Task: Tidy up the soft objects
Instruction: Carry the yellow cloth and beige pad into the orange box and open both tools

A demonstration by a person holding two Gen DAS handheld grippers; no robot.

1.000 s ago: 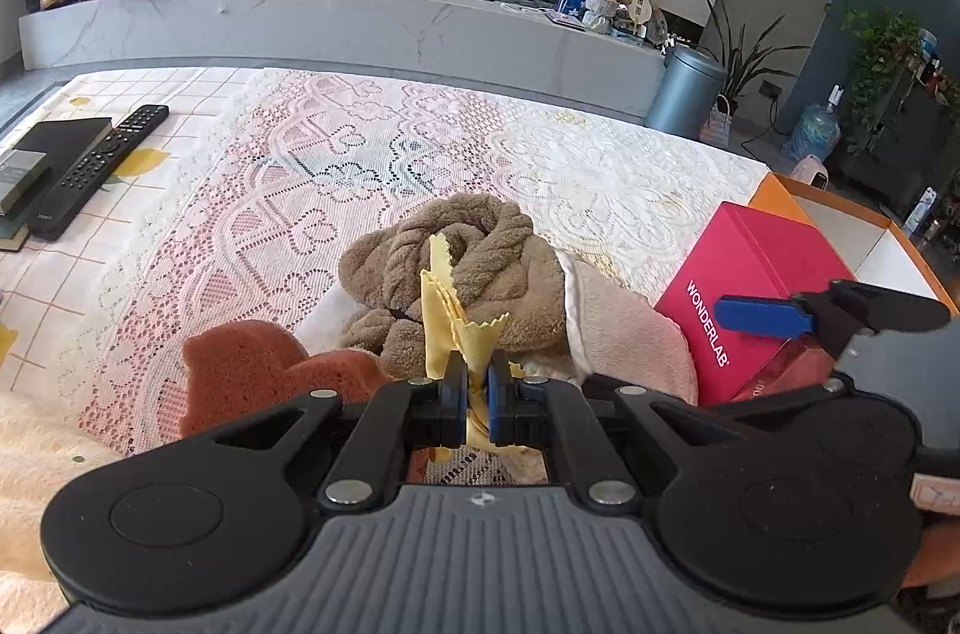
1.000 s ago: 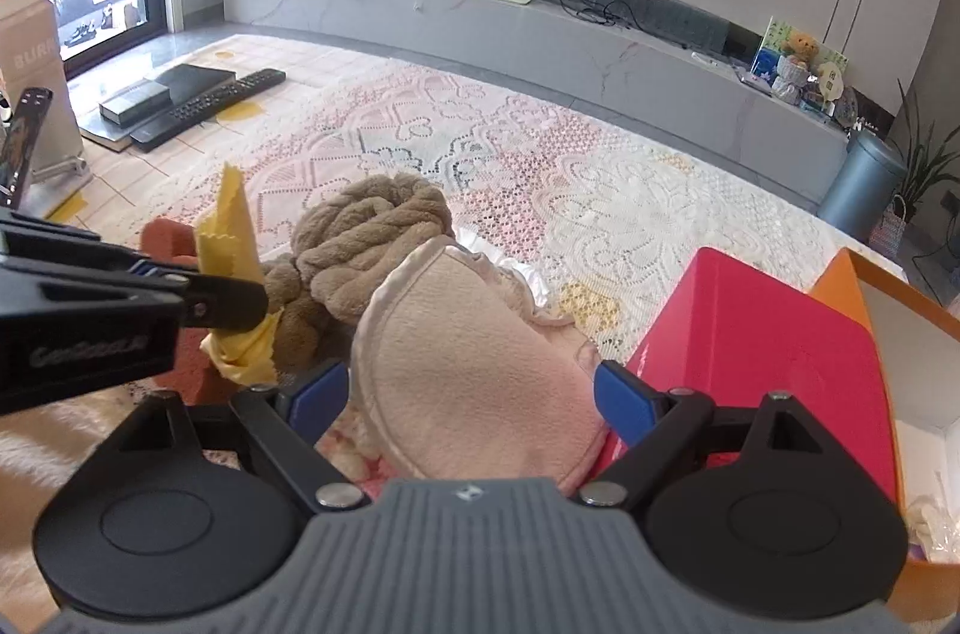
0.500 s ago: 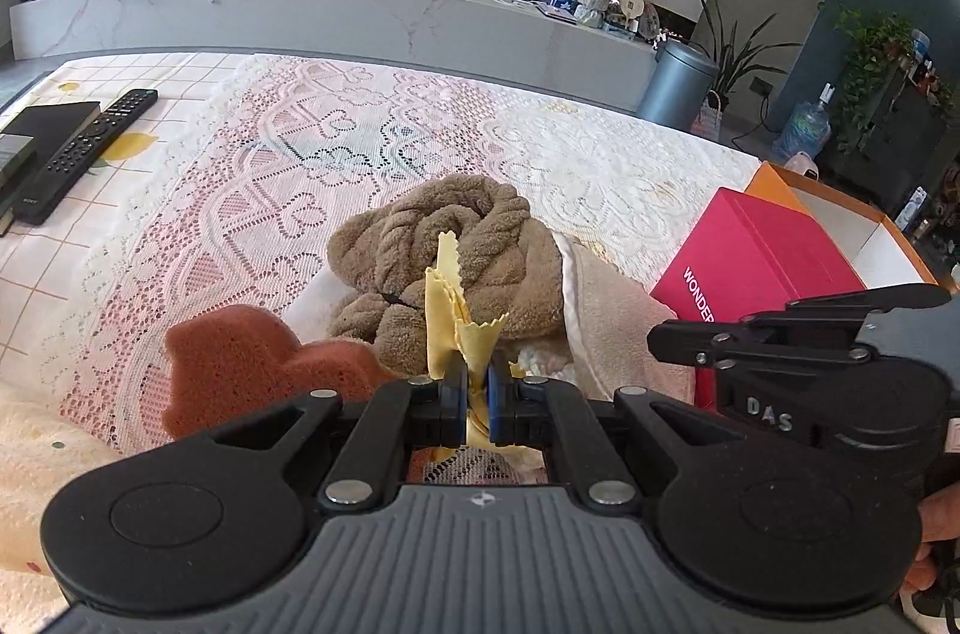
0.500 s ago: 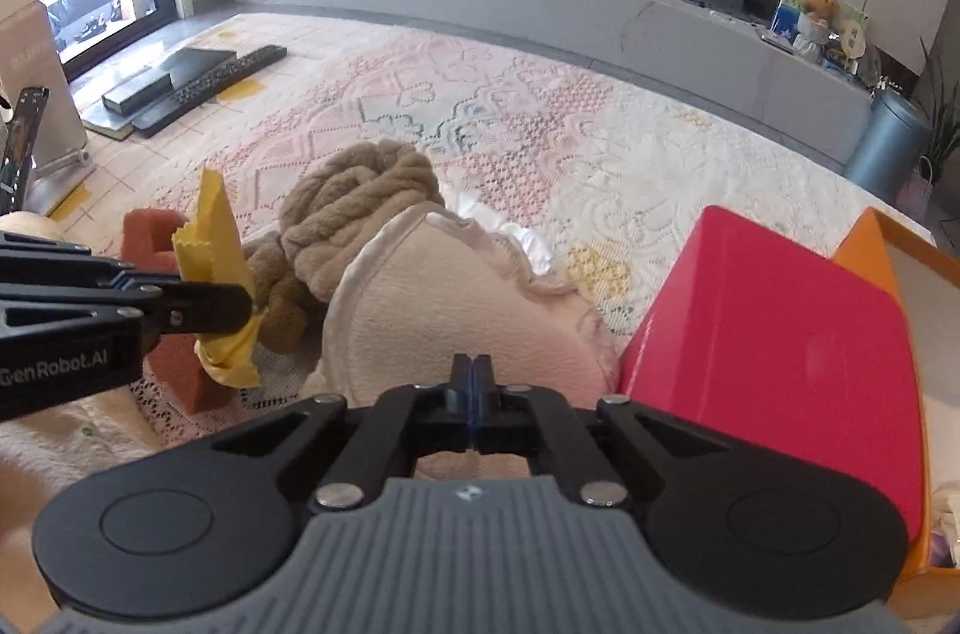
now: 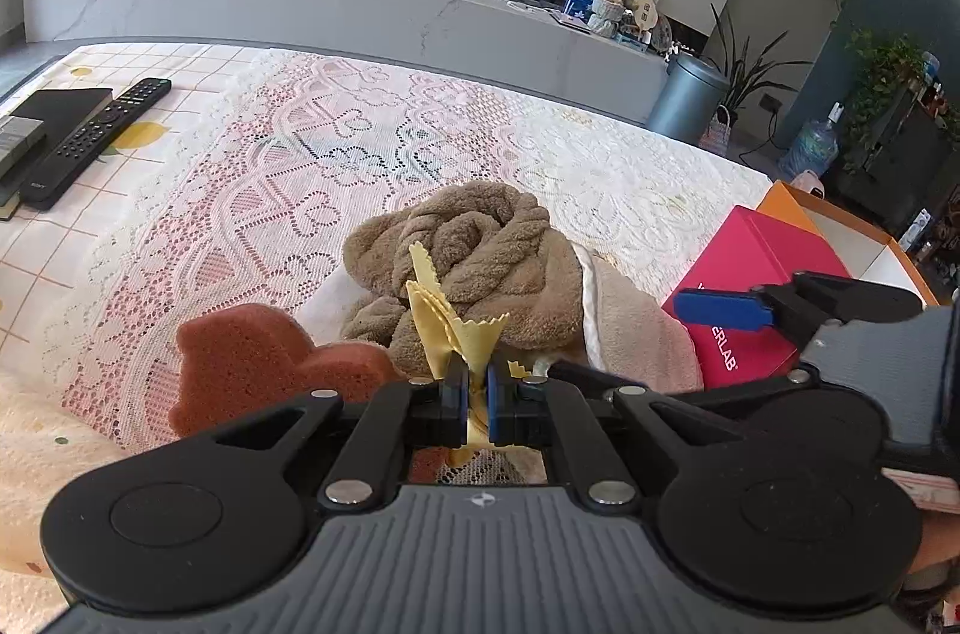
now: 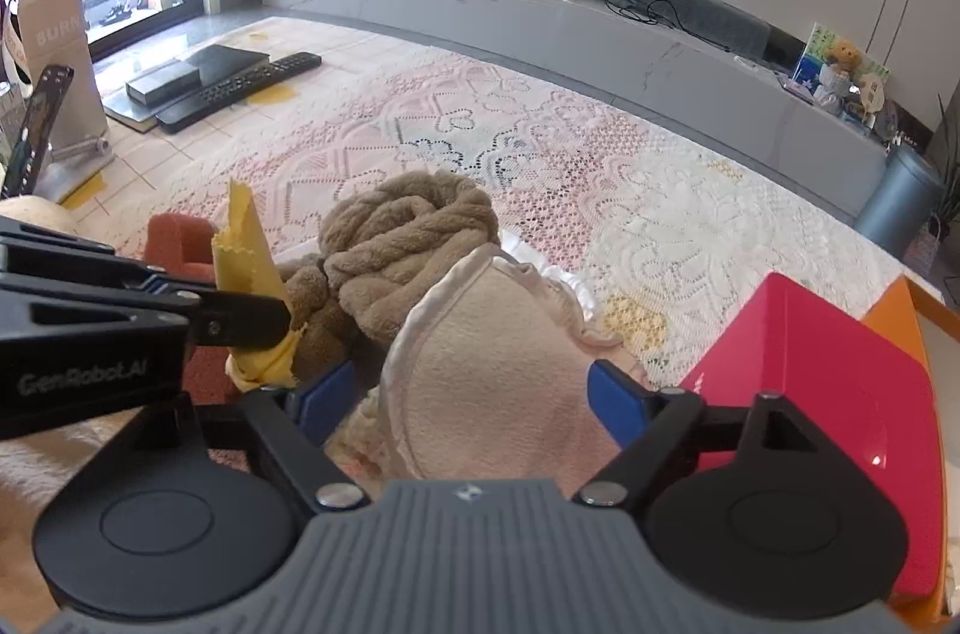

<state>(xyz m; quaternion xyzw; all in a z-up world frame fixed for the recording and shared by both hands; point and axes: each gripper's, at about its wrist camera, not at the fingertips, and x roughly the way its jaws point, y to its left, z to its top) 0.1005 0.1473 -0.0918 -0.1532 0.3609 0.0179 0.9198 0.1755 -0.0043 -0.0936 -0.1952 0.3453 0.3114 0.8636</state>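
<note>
My left gripper (image 5: 477,397) is shut on a small yellow cloth (image 5: 459,328) with zigzag edges, held above the lace tablecloth; the cloth also shows in the right wrist view (image 6: 252,268). Behind it lies a brown twisted towel (image 5: 474,250), also in the right wrist view (image 6: 408,232). A rust-red sponge (image 5: 246,355) lies left of the towel. My right gripper (image 6: 468,400) is open, its blue pads on either side of a pale pink cloth (image 6: 498,370) without closing on it. That cloth shows beside the towel in the left wrist view (image 5: 630,328).
A pink box (image 5: 756,274) and an orange-rimmed box (image 5: 840,226) stand at the right. A black remote (image 5: 96,141) and a dark flat box (image 5: 60,111) lie far left. The lace tablecloth (image 5: 360,141) covers the table.
My right gripper was open, shut half a second ago, and is open again around the pink cloth. My left gripper still holds the yellow cloth in about the same place.
</note>
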